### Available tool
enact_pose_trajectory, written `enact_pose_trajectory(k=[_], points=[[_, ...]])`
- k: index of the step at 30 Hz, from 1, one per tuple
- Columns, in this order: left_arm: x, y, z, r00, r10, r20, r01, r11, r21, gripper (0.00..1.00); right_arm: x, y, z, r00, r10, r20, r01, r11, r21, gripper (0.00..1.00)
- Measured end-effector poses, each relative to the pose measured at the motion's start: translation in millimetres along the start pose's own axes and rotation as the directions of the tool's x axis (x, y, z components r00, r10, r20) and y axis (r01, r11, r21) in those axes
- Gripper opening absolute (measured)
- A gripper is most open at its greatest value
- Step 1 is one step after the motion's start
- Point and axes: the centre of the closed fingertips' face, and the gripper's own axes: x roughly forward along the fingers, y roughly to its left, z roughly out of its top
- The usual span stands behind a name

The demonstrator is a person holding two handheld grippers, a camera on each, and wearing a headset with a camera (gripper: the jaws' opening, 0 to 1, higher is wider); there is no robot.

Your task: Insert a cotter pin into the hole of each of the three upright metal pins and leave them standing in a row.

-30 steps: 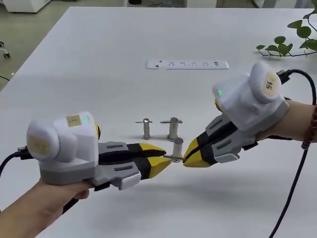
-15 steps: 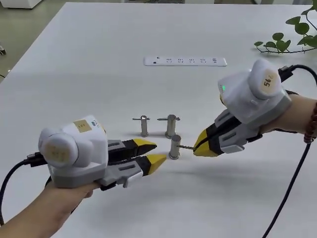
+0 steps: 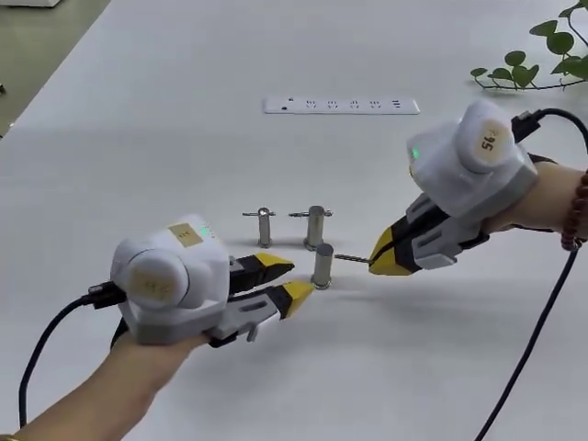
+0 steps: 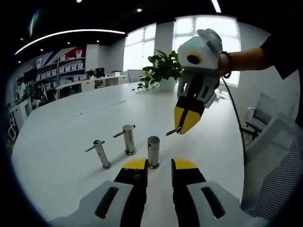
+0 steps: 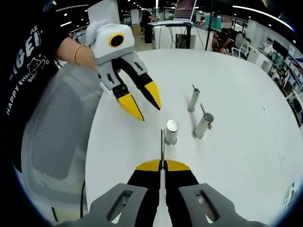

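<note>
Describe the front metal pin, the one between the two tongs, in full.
The front metal pin is a short silvery cylinder with a flat top, standing upright on the white table. Nothing passes through it; its hole is too small to make out. The open left tongs sit just before it, not touching. The right tongs, shut on a cotter pin, aim the tip at its side, seemingly just short of it.

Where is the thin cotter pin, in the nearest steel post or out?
Out: right hand-held gripper holds cotter pin, tip short of post.
</note>
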Motion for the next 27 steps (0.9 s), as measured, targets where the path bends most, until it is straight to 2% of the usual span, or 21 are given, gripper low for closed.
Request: enact_pose_trajectory(k=[16,27], points=[[27.2,9.1,-8.5,0.9969,0.069,-0.037,-0.069,0.998,0.003,0.18,8.9,-11.7,-9.2,0.9997,0.006,-0.025,-0.006,1.0,0.012,0.0],[41.0,9.4,-9.7,0.9958,0.075,-0.052,-0.075,0.997,0.002,0.18,13.4,-13.7,-5.1,0.9996,0.022,-0.017,-0.022,1.0,0.005,0.0]])
